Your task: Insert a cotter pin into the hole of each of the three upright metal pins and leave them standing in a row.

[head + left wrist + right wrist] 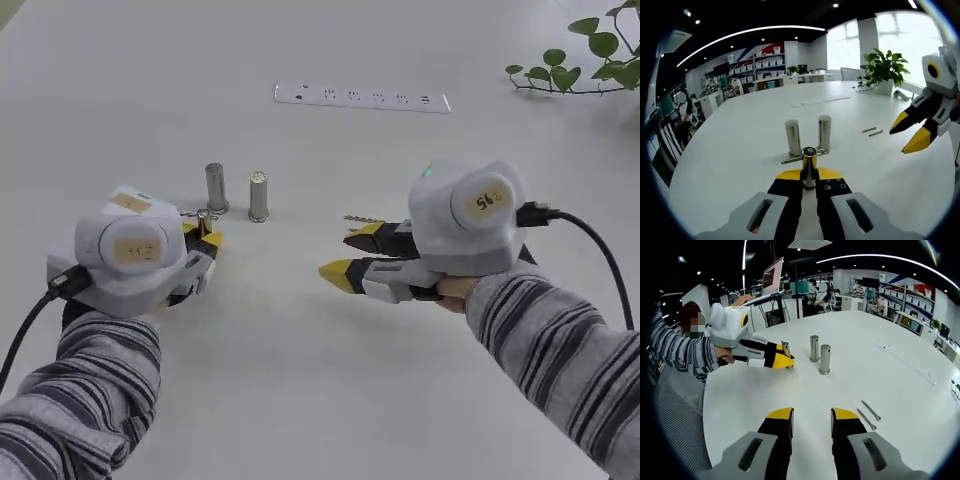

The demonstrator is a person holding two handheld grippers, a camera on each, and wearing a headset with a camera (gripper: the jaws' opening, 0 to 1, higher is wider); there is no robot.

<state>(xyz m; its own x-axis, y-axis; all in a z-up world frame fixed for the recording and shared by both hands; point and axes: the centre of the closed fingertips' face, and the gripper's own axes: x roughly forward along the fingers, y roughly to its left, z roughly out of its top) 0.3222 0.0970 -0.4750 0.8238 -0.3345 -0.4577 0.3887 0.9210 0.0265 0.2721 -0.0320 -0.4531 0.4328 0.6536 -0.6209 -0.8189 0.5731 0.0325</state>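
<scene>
I am pinching the nearest metal pin (pixel 809 156) upright in my left gripper (pixel 809 176), a cotter pin (pixel 790 160) seemingly through it. My right gripper (pixel 811 416) is hanging spread and empty. Next it should pinch one of the loose cotter pins (pixel 867 415) lying on the right.

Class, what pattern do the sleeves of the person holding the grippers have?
Grey with dark stripes; the sleeves show best in the head view.
</scene>
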